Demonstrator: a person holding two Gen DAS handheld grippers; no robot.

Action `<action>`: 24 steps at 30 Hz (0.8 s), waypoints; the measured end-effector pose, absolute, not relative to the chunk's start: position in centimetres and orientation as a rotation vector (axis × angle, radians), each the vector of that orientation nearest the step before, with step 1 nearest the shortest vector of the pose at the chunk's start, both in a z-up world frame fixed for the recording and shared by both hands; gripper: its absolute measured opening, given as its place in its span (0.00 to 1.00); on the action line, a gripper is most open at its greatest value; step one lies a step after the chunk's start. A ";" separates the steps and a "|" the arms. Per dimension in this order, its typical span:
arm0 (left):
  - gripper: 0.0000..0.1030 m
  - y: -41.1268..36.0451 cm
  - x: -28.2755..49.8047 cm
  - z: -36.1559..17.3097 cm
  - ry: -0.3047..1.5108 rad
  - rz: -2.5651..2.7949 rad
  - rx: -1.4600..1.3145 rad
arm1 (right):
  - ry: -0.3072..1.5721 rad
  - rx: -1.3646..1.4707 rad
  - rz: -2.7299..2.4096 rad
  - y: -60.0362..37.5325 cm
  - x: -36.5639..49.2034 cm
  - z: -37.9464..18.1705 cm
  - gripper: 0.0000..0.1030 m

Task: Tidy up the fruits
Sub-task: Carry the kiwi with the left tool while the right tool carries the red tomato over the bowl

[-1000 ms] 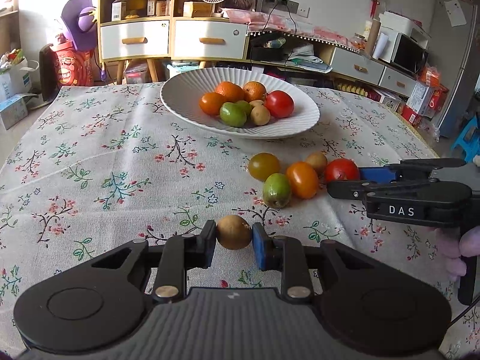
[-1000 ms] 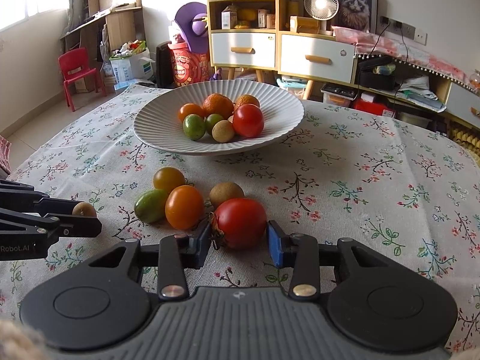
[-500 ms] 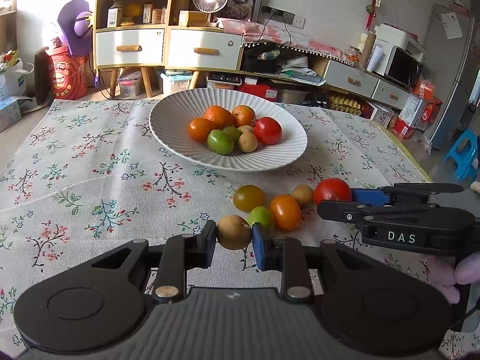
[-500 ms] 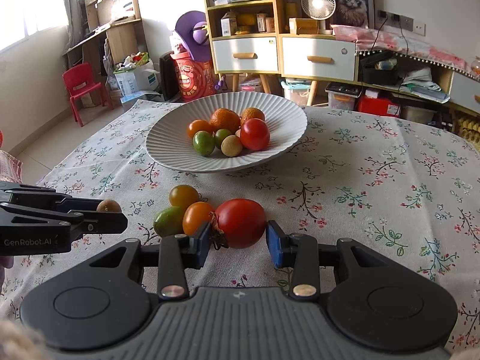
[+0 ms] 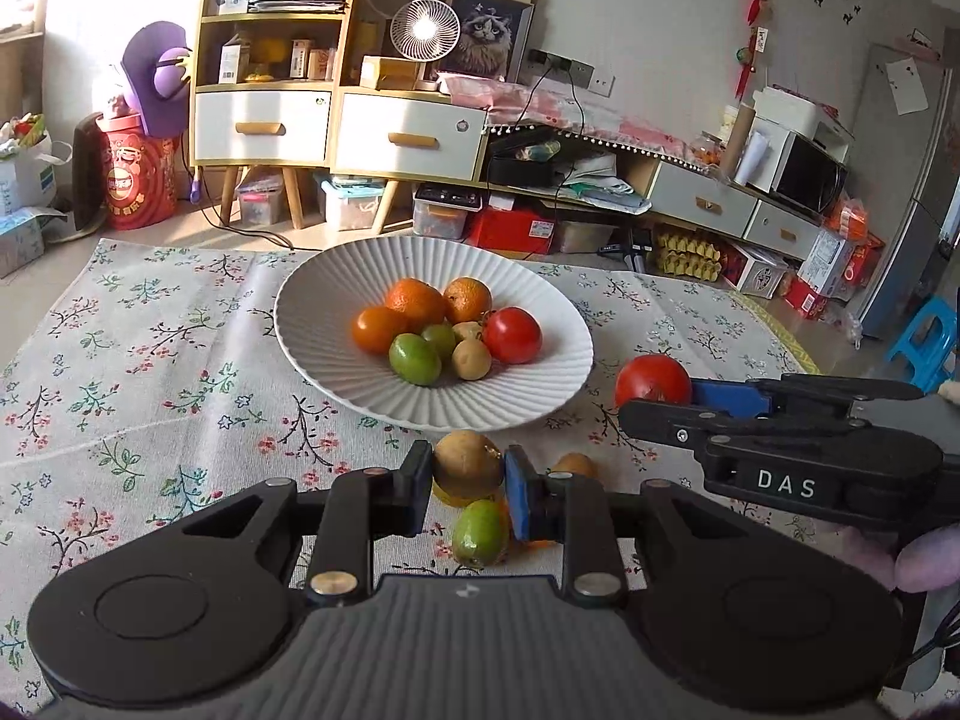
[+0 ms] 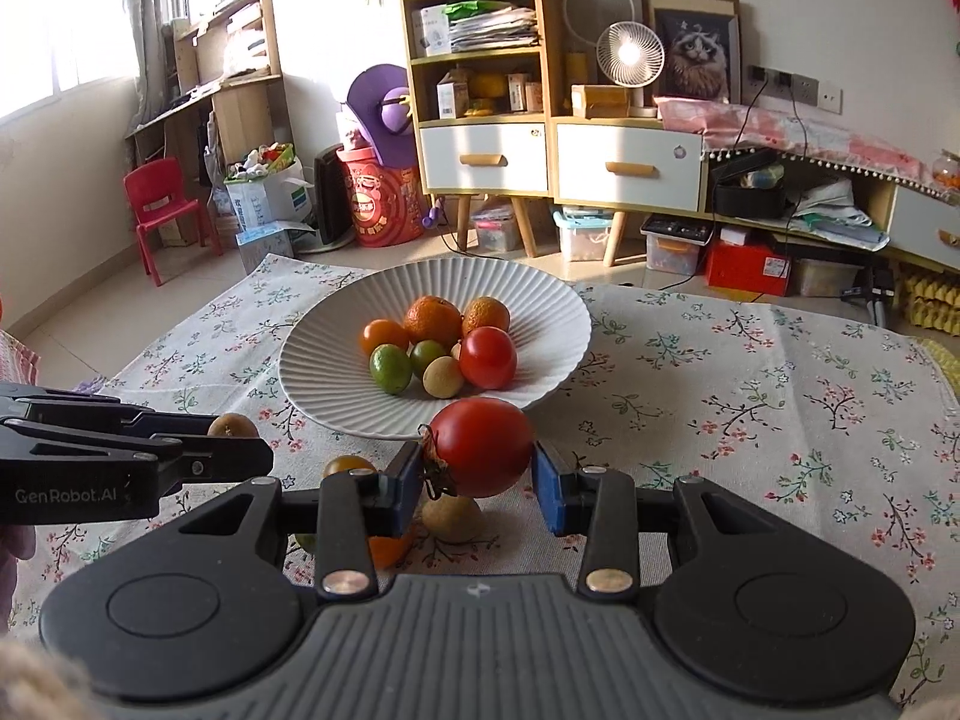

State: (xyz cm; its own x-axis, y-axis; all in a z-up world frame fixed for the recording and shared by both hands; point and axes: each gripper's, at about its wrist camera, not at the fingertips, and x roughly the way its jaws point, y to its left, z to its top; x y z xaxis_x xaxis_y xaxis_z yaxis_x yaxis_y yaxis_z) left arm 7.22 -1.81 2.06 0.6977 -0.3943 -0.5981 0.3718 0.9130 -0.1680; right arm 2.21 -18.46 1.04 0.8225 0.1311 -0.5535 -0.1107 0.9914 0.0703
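Note:
My left gripper [image 5: 467,483] is shut on a small brown fruit [image 5: 467,463], held above the floral cloth just short of the white ribbed plate [image 5: 324,294]. My right gripper [image 6: 474,474] is shut on a red tomato [image 6: 482,446], also lifted near the plate's [image 6: 558,324] front rim. Each gripper shows in the other view: the right one [image 5: 678,402] with its tomato [image 5: 653,379], the left one [image 6: 240,435] with its brown fruit [image 6: 231,424]. The plate holds oranges [image 5: 414,300], green fruits [image 5: 414,358], a tomato [image 5: 512,334] and small brown fruits.
On the cloth below the grippers lie a green fruit [image 5: 478,532], a brown fruit [image 5: 575,465], an orange tomato [image 6: 390,549] and a yellowish one [image 6: 347,465]. Past the table's far edge stand drawers [image 5: 336,126] and floor clutter. A blue stool [image 5: 927,336] stands right.
Both grippers have risen off the cloth with their fruits and moved toward the plate. The loose fruits now sit below and behind the fingers.

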 end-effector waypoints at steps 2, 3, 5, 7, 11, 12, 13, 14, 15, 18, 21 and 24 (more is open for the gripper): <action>0.25 -2.3 7.8 2.1 0.670 -0.417 -0.020 | 0.586 0.025 0.139 -18.8 2.8 1.2 0.35; 0.25 -2.6 8.0 2.0 0.671 -0.412 -0.016 | 0.595 0.030 0.142 -19.1 3.4 1.3 0.35; 0.25 -3.1 8.5 2.0 0.671 -0.410 -0.006 | 0.610 0.062 0.134 -19.7 4.3 1.3 0.35; 0.25 -3.7 9.1 1.9 0.670 -0.409 0.001 | 0.616 0.093 0.138 -20.1 5.1 1.3 0.35; 0.25 -4.8 10.4 1.7 0.672 -0.413 0.002 | 0.606 0.096 0.148 -20.4 6.6 1.8 0.35; 0.25 -5.1 10.7 1.7 0.672 -0.415 0.005 | 0.605 0.093 0.153 -20.5 7.0 2.0 0.35; 0.25 -5.3 10.9 1.6 0.672 -0.414 0.007 | 0.603 0.091 0.157 -20.5 7.3 2.1 0.35; 0.25 -5.5 11.1 1.4 0.674 -0.414 0.009 | 0.597 0.088 0.161 -20.4 7.6 2.1 0.35; 0.25 -5.7 11.4 1.3 0.676 -0.411 0.009 | 0.594 0.085 0.164 -20.5 7.8 2.2 0.35; 0.25 -5.8 11.9 0.7 0.689 -0.404 0.001 | 0.594 0.078 0.172 -20.5 8.6 2.2 0.35; 0.25 -5.9 12.3 0.3 0.697 -0.399 0.002 | 0.599 0.064 0.166 -20.5 9.2 1.8 0.35; 0.25 -5.9 12.5 0.1 0.700 -0.396 0.003 | 0.612 0.067 0.166 -20.8 10.1 1.4 0.35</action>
